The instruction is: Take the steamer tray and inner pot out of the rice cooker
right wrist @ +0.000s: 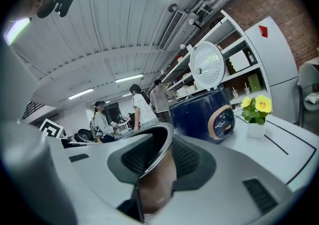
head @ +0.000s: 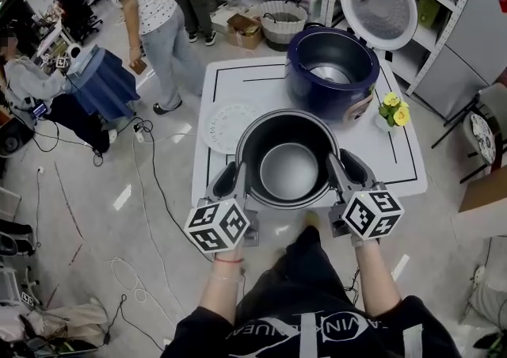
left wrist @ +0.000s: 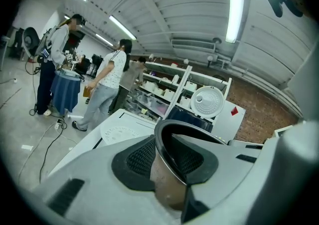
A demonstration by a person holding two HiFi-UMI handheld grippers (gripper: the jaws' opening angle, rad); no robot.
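Note:
I hold the dark inner pot [head: 289, 168] by its rim from both sides, over the near part of the white table [head: 400, 170]. My left gripper [head: 238, 182] is shut on the pot's left rim [left wrist: 167, 132], and my right gripper [head: 339, 174] is shut on its right rim [right wrist: 158, 144]. Behind the pot stands the navy rice cooker [head: 331, 71] with its round lid [head: 383, 4] raised. The white steamer tray [head: 228, 127] lies flat on the table, left of the pot. In each gripper view the metal wall of the pot sits clamped between the ribbed pads.
A small pot of yellow flowers [head: 394, 111] stands to the right of the cooker. Shelves with boxes and a basket [head: 283, 20] lie beyond the table. Two people stand at the far left near a blue-draped stand [head: 103, 83]. Cables trail on the floor.

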